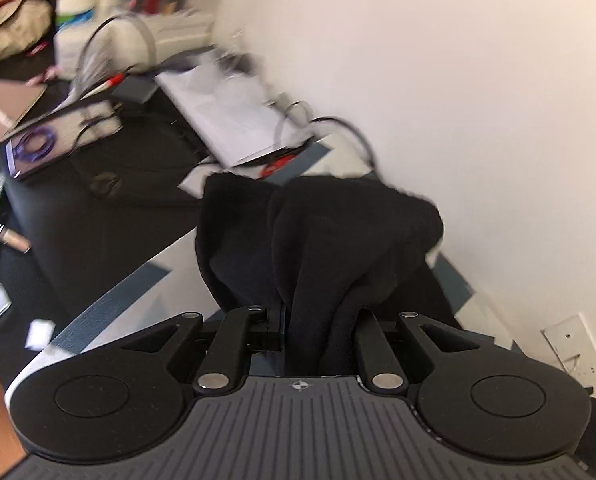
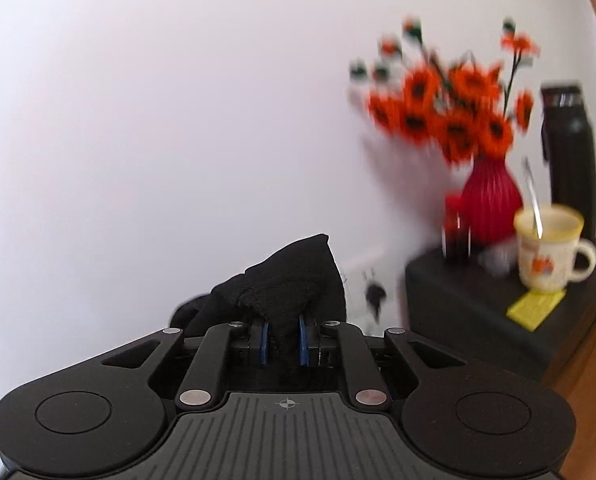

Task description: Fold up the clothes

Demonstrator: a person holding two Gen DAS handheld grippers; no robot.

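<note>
A black garment (image 1: 338, 240) is bunched in my left gripper (image 1: 318, 320), which is shut on it; the cloth rises in thick folds over the fingers and hides the right finger. Below it lies a white and blue-grey surface (image 1: 109, 312). In the right wrist view my right gripper (image 2: 282, 340) is shut on another bunch of the same black garment (image 2: 289, 284), pinched between the blue pads (image 2: 262, 340). It is held up in front of a white wall. Both views are motion-blurred.
Left view: a cluttered black table with a white bag (image 1: 145, 36), papers (image 1: 225, 116), a phone with purple cable (image 1: 33, 148), and a wall outlet plate (image 1: 578, 344). Right view: a black cabinet (image 2: 478, 304) bearing a red vase of orange flowers (image 2: 490, 204), a mug (image 2: 546, 248), a black bottle (image 2: 570, 152).
</note>
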